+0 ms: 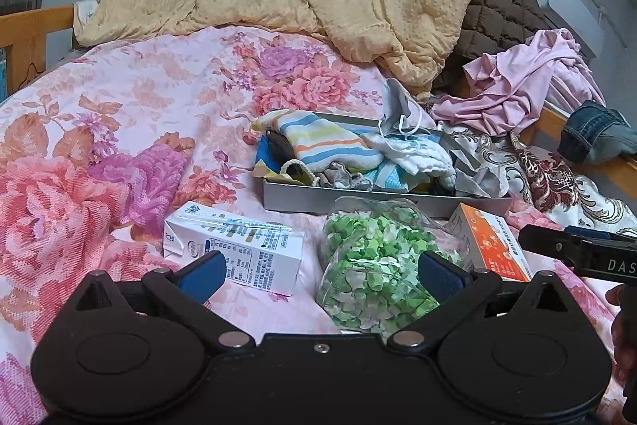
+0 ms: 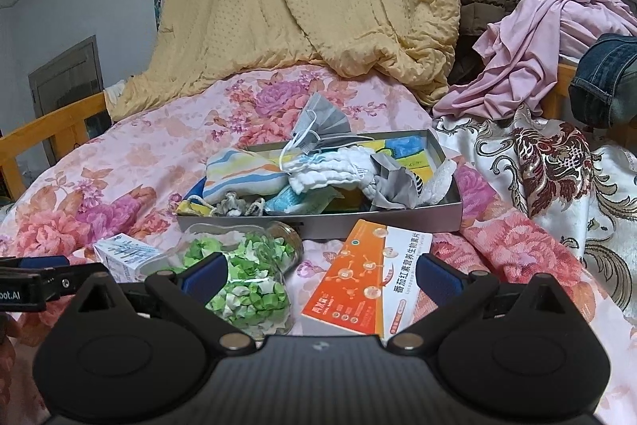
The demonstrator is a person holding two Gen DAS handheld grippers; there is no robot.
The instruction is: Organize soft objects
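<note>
Crinkly green-filled bag point(image 1: 374, 265) and glossy orange carton point(image 2: 366, 281) block my wide-open, empty grippers point(image 1: 318, 271) point(image 2: 324, 273) from the cloth-heaped tray point(image 2: 398, 222).

The grey tray point(image 1: 358, 200) holds a heap of cloths, so its floor is mostly covered and the lower pieces cannot be told apart. The left gripper's body hides the near end of the jar of green paper bits point(image 1: 370, 265). The orange box point(image 2: 366, 277) runs under the right gripper's body. The print on the white carton point(image 1: 239, 245) is too small to read.
</note>
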